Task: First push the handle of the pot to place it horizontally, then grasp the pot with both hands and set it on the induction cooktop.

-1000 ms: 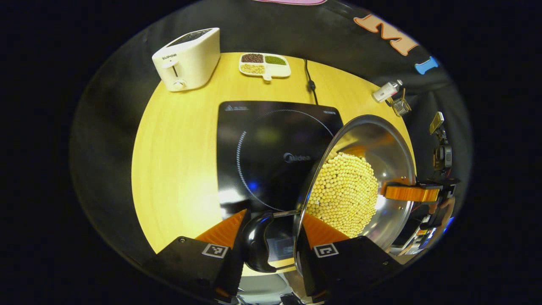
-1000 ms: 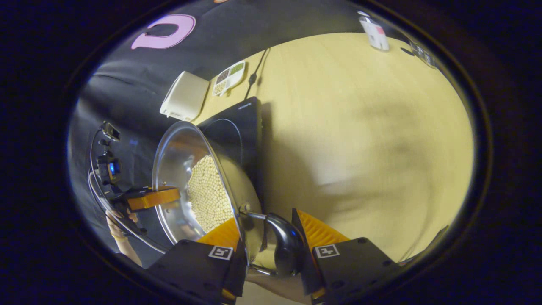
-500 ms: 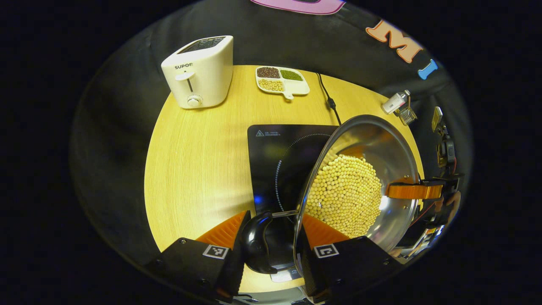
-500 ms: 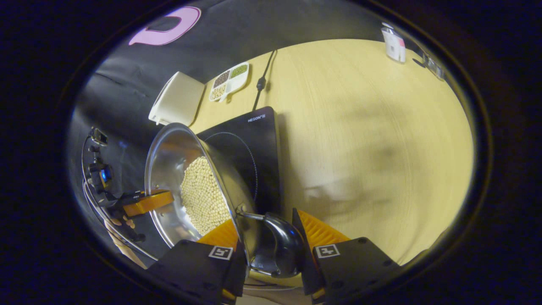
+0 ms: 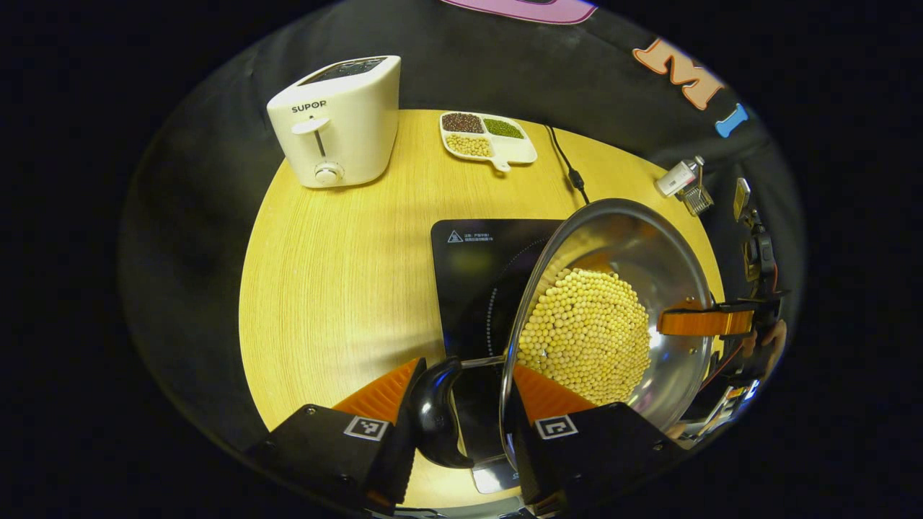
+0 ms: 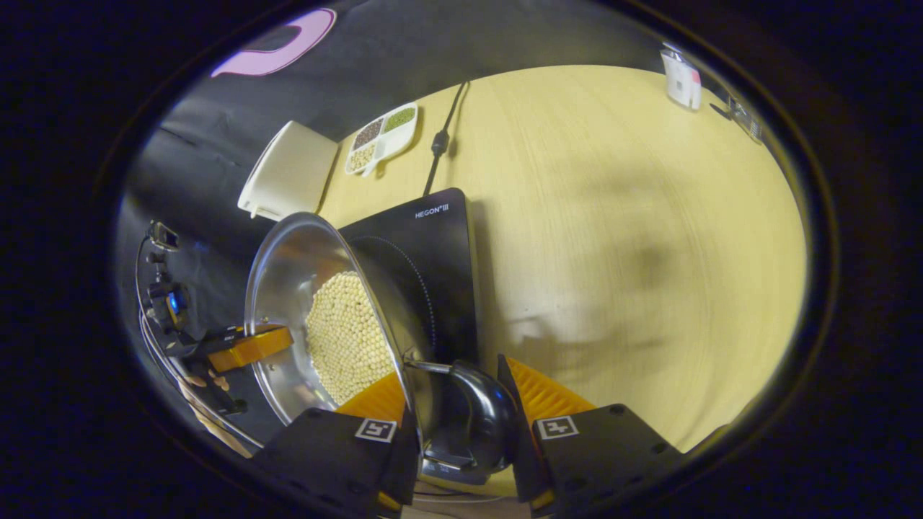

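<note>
Carrying step: the pot (image 5: 613,317), full of beans, hangs over the induction cooktop (image 5: 476,274) at centre frame. The left gripper (image 5: 461,404) and right gripper (image 6: 461,414) each appear clamped on a black side handle. Next: lower it level, centred.

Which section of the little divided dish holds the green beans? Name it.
In the left gripper view, the divided dish holds green beans in its back right section; dark beans sit left of them, pale ones in front.

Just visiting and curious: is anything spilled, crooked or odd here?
Nothing spilled. The pot of yellow beans is held by tongs on its black side handles over the cooktop; its tilt may be lens distortion.
</note>
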